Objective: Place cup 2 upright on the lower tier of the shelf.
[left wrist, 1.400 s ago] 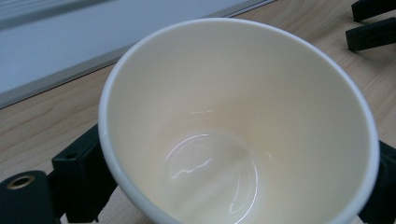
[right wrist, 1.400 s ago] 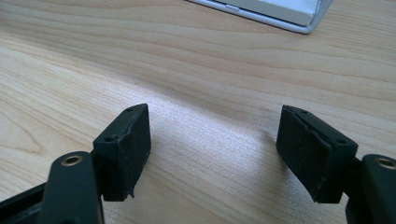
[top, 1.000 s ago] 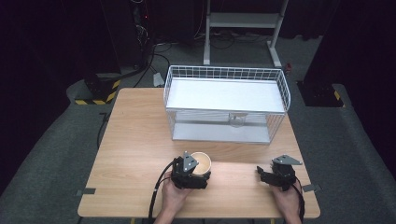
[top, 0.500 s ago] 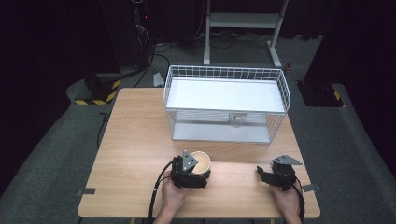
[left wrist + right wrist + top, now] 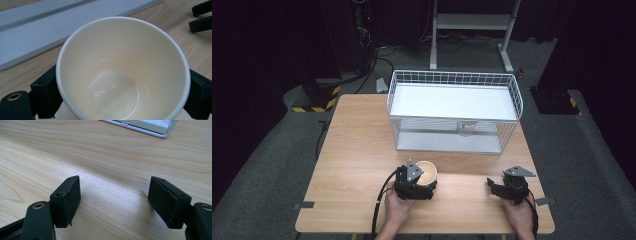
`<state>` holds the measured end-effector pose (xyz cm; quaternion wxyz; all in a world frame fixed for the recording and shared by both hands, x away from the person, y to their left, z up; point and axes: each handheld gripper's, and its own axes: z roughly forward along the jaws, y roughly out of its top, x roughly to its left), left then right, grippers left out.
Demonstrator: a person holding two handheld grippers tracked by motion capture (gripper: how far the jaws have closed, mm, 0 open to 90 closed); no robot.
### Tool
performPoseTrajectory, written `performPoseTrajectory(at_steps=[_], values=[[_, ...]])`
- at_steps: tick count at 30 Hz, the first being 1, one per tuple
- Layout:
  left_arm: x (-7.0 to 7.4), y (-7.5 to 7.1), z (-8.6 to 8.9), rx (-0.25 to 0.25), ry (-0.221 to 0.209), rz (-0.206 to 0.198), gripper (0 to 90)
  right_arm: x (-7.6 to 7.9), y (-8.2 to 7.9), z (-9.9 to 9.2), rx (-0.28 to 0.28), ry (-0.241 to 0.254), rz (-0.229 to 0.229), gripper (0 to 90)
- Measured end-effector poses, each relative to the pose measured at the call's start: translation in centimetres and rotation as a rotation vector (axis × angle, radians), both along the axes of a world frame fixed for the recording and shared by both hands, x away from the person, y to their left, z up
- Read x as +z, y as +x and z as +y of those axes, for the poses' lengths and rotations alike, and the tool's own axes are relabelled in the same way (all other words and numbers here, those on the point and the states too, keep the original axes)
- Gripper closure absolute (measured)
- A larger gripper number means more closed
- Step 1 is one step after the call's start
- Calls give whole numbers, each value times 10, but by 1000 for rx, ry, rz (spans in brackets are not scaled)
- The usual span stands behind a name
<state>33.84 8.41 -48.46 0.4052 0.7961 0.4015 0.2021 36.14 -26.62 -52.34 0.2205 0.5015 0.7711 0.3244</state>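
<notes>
Cup [image 5: 122,72], glossy cream, round, clamped by left gripper [image 5: 414,181]; right gripper [image 5: 115,202] gapes empty.

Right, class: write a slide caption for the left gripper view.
Empty cream cup held between the left gripper jaws, above a wooden table.

lab, dark curtains [image 5: 272,40], floor cables [image 5: 377,55]

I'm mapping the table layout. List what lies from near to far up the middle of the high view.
Left gripper with its fingers either side of the cream paper cup → bare stretch of the light wooden table → white wire-mesh basket rack → white metal stand on the grey floor.
</notes>
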Motion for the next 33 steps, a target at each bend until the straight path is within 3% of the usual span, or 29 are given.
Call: performPoseTrajectory(at_steps=[12, 33], values=[[8, 9, -3, -18, 13, 3, 95, 0, 0, 0, 0, 0, 0, 265], [27, 42, -10, -27, 22, 19, 96, 0, 0, 0, 0, 0, 0, 265]])
